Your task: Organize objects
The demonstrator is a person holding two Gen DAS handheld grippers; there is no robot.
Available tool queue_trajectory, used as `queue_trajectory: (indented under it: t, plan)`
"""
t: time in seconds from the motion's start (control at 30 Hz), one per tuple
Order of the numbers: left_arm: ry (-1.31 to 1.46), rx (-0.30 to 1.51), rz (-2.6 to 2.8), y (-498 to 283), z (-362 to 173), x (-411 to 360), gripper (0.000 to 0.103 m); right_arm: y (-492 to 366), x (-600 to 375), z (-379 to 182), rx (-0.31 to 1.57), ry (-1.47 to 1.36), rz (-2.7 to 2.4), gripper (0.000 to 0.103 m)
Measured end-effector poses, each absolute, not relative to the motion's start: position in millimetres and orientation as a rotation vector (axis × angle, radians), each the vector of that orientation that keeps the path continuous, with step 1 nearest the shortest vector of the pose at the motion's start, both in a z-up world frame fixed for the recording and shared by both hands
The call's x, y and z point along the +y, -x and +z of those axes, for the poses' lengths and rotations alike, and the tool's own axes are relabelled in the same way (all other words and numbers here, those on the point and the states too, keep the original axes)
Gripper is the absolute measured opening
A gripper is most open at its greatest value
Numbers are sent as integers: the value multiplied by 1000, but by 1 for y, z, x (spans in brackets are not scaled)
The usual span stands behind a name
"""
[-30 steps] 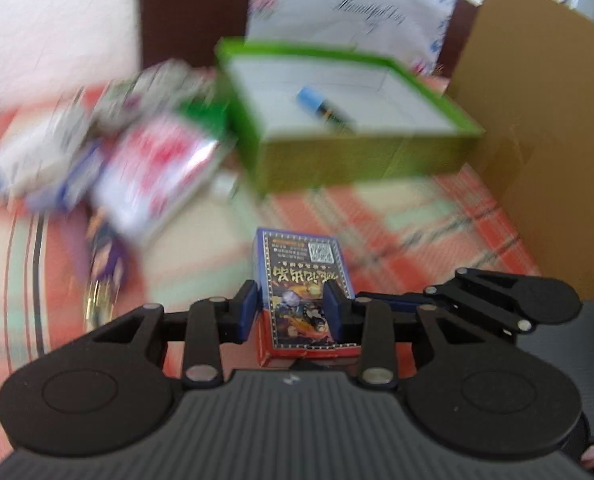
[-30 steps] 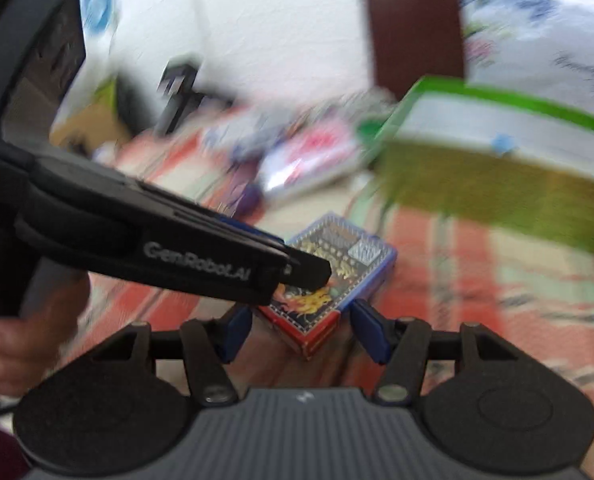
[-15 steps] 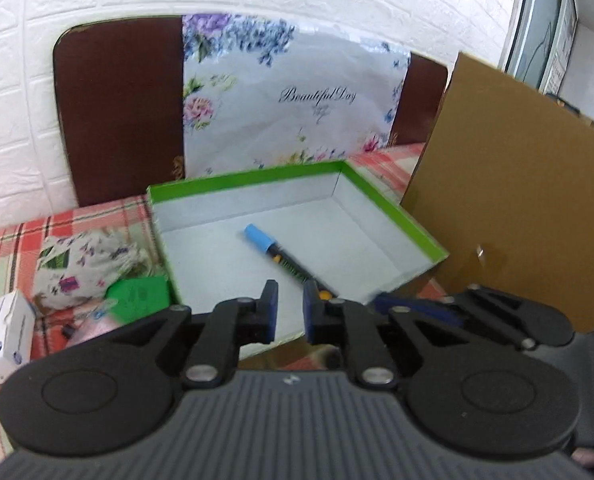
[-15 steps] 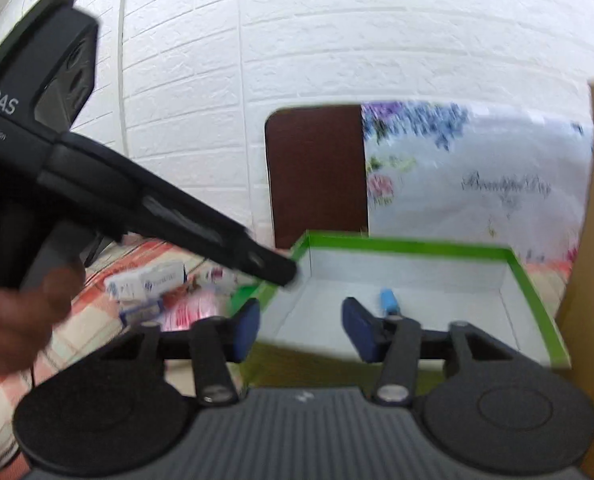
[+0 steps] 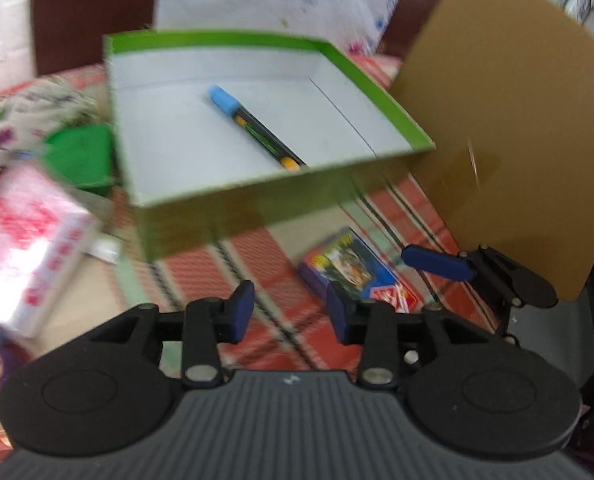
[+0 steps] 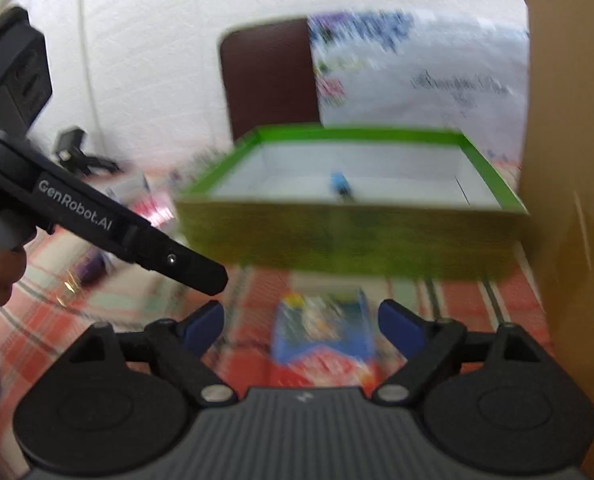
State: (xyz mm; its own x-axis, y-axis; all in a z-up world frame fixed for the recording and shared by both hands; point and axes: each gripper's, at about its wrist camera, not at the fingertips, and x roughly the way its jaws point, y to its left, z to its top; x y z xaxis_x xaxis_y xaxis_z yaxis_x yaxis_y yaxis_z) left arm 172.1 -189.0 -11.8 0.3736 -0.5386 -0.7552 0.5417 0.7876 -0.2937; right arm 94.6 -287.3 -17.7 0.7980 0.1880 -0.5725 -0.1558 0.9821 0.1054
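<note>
A blue card box (image 5: pixel 349 268) lies on the checked tablecloth in front of the green tray (image 5: pixel 281 196); it also shows in the right wrist view (image 6: pixel 325 332). A marker with a blue cap (image 5: pixel 253 124) lies inside the tray. My left gripper (image 5: pixel 291 312) is open and empty, just left of the card box. My right gripper (image 6: pixel 301 328) is open, with the card box lying between its fingers on the table. The tray shows in the right wrist view (image 6: pixel 349 236) too.
A brown cardboard sheet (image 5: pixel 509 120) stands at the right. A white and red packet (image 5: pixel 29 240), a green item (image 5: pixel 81 156) and a floral pouch (image 5: pixel 29 108) lie left of the tray. A dark chair back (image 6: pixel 269 76) and a floral bag stand behind.
Both grippers tilted up and came back down toward the table. The left gripper let go of the card box and stands open. The right gripper opened wider around the box.
</note>
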Motion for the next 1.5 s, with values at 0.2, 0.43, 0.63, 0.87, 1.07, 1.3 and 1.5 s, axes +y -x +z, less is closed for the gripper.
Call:
queue_trajectory:
  t: [0.2, 0.43, 0.63, 0.87, 1.07, 1.3, 1.5]
  plan:
    - [23, 1061, -734, -174, -40, -221, 55, -82, -284, -41, 688, -43, 145, 61]
    - [19, 875, -729, -140, 12, -189, 44, -61, -253, -16, 535, 9, 161, 60]
    - [1, 694, -679, -160, 54, -175, 45, -88, -240, 20, 360, 105, 151, 60]
    - [-9, 735, -543, -254, 35, -186, 44, -205, -274, 8, 436, 53, 172, 61]
    - [-66, 729, -451, -281, 22, -188, 45, -243, -275, -13, 487, 92, 135, 71]
    - [40, 667, -439, -246, 46, -132, 45, -182, -286, 5, 388, -26, 164, 71]
    - [48, 664, -323, -182, 39, -55, 46, -119, -263, 9, 345, -92, 294, 71]
